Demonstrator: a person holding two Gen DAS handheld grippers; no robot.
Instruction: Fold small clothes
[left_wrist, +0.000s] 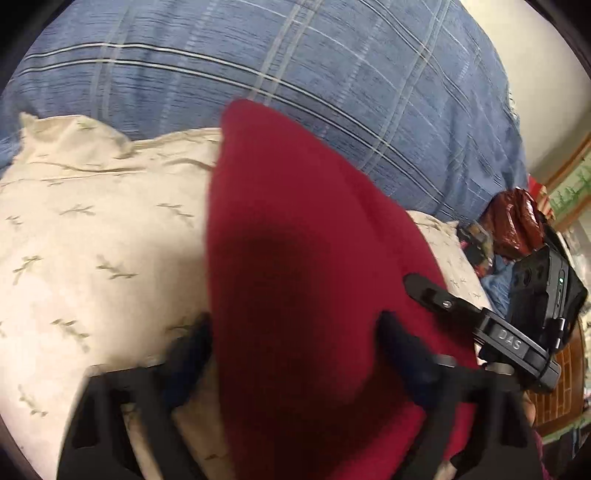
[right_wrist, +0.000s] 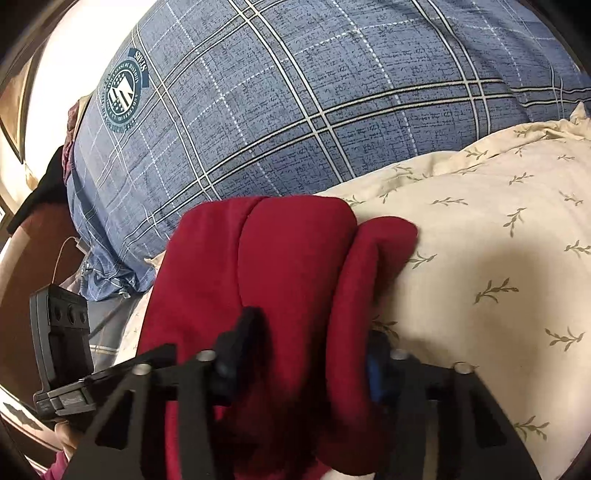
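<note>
A dark red garment (left_wrist: 295, 258) lies bunched on a cream leaf-print sheet (left_wrist: 92, 240). My left gripper (left_wrist: 295, 343) stands with its fingers wide on either side of the red cloth, which fills the gap between them. In the right wrist view the same red garment (right_wrist: 280, 266) is folded in thick rolls. My right gripper (right_wrist: 310, 343) also straddles it, one finger on each side, jaws apart. My right gripper's body (left_wrist: 517, 343) shows at the right edge of the left wrist view, and my left gripper's body (right_wrist: 62, 347) shows at the left of the right wrist view.
A large blue plaid pillow (right_wrist: 314, 103) rises behind the cream sheet (right_wrist: 498, 258). A shiny dark red packet (left_wrist: 517, 221) and clutter lie at the bed's right edge. A wooden surface (right_wrist: 33, 273) lies to the left.
</note>
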